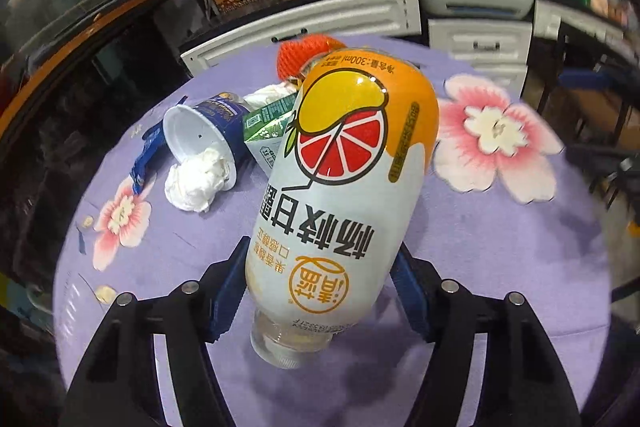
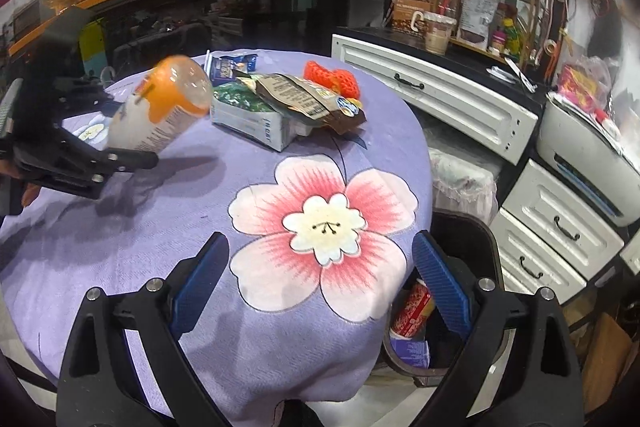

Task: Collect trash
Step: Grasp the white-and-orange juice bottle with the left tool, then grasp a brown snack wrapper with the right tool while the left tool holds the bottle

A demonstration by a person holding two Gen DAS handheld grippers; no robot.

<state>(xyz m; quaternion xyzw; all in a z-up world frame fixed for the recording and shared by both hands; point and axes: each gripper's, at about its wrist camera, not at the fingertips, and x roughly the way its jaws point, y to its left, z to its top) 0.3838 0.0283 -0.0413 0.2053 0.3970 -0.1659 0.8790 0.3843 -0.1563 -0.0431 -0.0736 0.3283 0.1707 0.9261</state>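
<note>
Purple floral tablecloth (image 2: 280,307); left gripper (image 1: 320,291) clamped around empty bottle (image 1: 344,179), right gripper (image 2: 320,279) agape.

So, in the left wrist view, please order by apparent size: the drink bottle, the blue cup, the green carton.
1. drink bottle, though nearness to the camera enlarges it
2. blue cup
3. green carton, partly hidden behind the bottle, so unsure

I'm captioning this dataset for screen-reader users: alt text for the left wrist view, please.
The left gripper grips a drink bottle, cap end toward the camera, above a purple flowered tablecloth. Behind lie a tipped yogurt cup, crumpled tissue and a green carton.
</note>
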